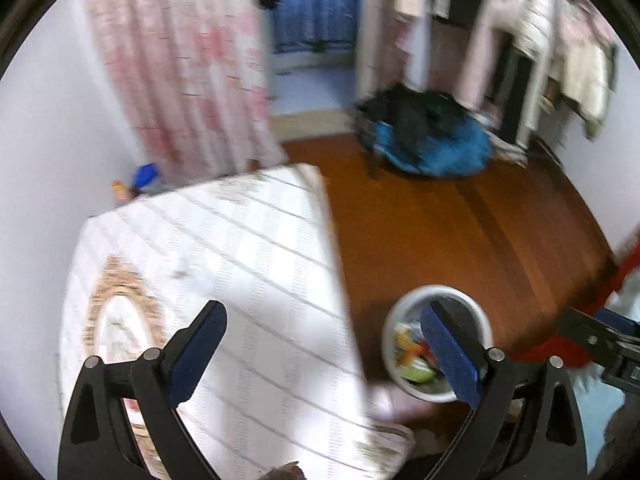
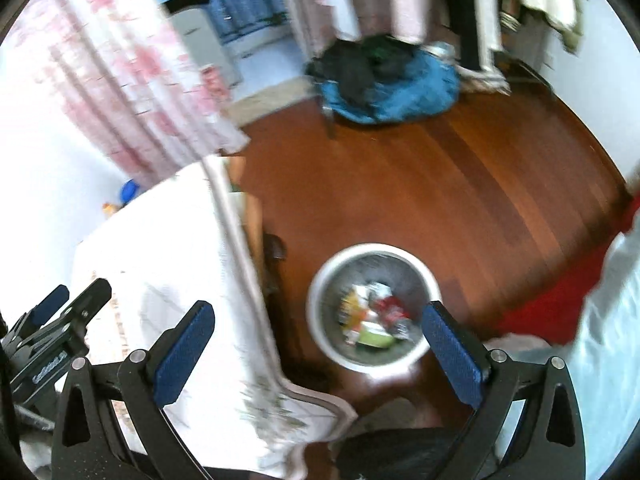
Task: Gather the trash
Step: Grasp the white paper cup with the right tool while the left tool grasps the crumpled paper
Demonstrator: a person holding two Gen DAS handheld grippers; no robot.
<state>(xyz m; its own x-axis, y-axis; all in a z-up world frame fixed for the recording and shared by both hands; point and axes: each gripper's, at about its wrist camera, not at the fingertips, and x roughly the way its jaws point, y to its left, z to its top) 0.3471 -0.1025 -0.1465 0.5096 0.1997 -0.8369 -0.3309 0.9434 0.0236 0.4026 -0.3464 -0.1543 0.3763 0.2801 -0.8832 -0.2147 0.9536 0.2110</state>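
Along the far left wall hangs a pink floral curtain, and below it a bed with a white quilted cover fills the left half of both views. Over that cover the left claw is spread wide with nothing between its blue pads; the right claw is likewise spread and empty, hanging above the bed edge and the floor. Just right of the bed, on the wooden floor, stands a round white trash bin — inside it lie crumpled wrappers in yellow, red and green, too blurred to name. No loose trash is clearly visible on bed or floor. Both frames are smeared, so the claws seem to be swinging fast — a careless sweep could clip the bin's rim and tip its contents out. Farther right, a blue-and-black heap of clothes sits well apart.
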